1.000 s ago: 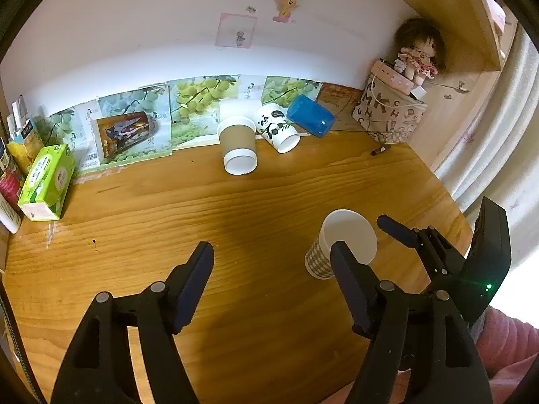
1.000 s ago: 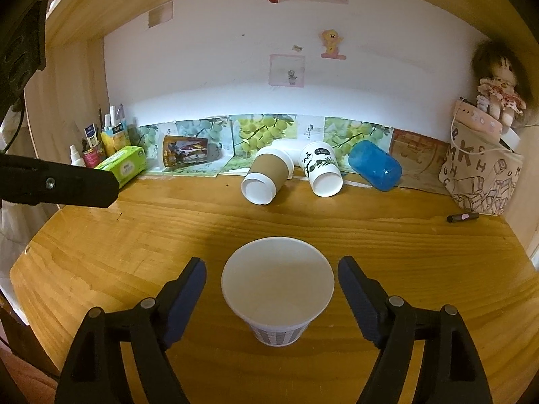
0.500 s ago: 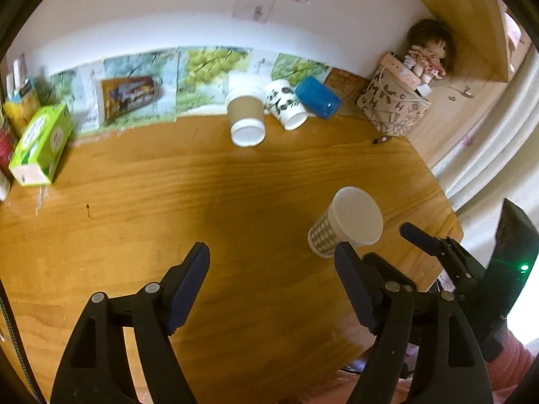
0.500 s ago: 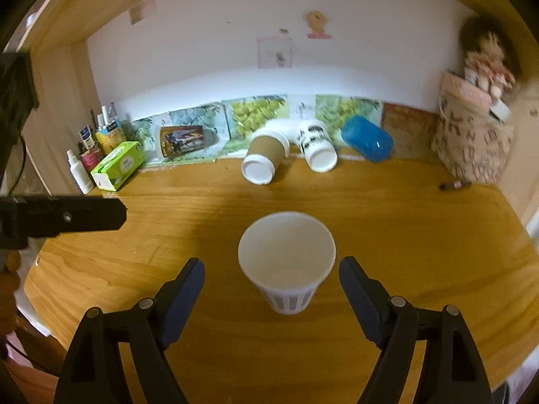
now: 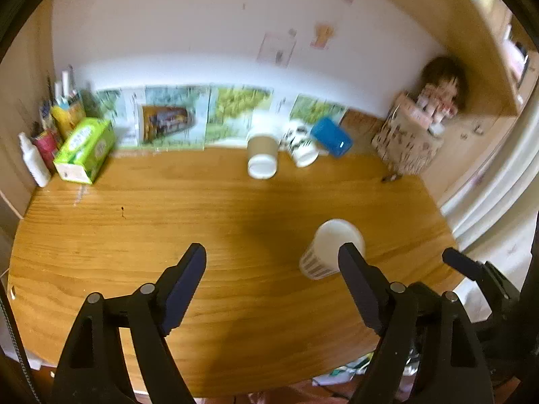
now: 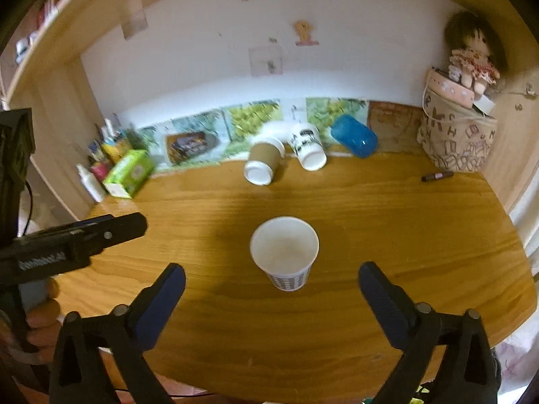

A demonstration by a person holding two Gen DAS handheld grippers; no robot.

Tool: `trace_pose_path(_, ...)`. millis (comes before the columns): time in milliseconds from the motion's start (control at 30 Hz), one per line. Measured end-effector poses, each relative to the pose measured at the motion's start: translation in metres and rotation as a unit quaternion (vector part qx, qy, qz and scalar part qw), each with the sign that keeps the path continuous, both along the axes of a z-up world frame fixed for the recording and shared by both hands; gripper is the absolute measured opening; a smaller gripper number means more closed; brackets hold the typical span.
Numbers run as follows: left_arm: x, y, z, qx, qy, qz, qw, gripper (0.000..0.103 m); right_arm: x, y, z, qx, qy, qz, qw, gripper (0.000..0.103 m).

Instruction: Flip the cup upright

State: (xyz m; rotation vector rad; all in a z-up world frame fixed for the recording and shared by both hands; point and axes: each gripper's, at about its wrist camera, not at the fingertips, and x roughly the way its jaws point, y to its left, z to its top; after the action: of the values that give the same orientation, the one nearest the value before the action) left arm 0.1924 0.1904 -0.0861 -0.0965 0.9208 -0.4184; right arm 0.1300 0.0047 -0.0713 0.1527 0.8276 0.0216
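A white paper cup with a checked band is standing upright, mouth up, on the wooden desk, sitting in the centre of the right wrist frame and at lower right of the left wrist frame. I am holding my right gripper low in its frame with the jaws spread wide and nothing between them — the cup is resting just beyond the fingertips, apart from both. My left gripper is likewise hanging spread and empty at the bottom of its own frame, its right finger overlapping the cup's edge in that view; in the right wrist view it is showing at the left edge, well apart from the cup. Along the back wall, in the upper centre of the frame, three more cups are lying on their sides — a brown-sleeved cup, a panda-print cup and a blue cup. A green tissue box is sitting at left, a doll atop a lettered bag at upper right, and a small pen is lying near the bag.
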Motion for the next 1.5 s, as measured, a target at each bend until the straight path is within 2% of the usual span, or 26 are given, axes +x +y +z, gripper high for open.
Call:
trace_pose_path(133,-0.027,-0.010,0.025,-0.008,-0.025,0.038,0.9989,0.093,-0.020,-0.010,0.026,0.008,-0.022,0.010,1.000,0.103)
trace_pose_path(167,-0.032,-0.012,0.029,-0.007,-0.031,0.047,0.9984,0.098,-0.029,-0.014,0.033,0.008,-0.025,0.013,1.000,0.103)
trace_pose_path(233,-0.048,-0.017,0.036,0.005,-0.051,0.071,0.9961,0.100,-0.040,-0.020,0.042,0.012,-0.030,0.021,0.999,0.103)
trace_pose_path(433,-0.092,-0.036,0.038,0.053,-0.086,0.107,0.9892,0.101,-0.076,-0.032,0.052,0.011,-0.046,0.028,0.998,0.103)
trace_pose_path(733,-0.133,-0.045,0.053,0.044,-0.130,0.134,0.9815,0.101,-0.117,-0.055,0.060,0.004,-0.081,0.001,0.997,0.103)
trace_pose_path(933,-0.143,-0.052,0.062,0.062,-0.174,0.143,0.9724,0.101,-0.127,-0.064,0.058,0.023,-0.094,-0.022,0.995,0.103)
trace_pose_path(1033,-0.144,-0.054,0.063,0.061,-0.175,0.139,0.9729,0.101,-0.126,-0.067,0.056,0.029,-0.093,-0.030,0.995,0.103)
trace_pose_path(1500,-0.148,-0.064,0.067,0.088,-0.208,0.151,0.9623,0.101,-0.121,-0.059,0.055,0.011,-0.098,-0.012,0.995,0.103)
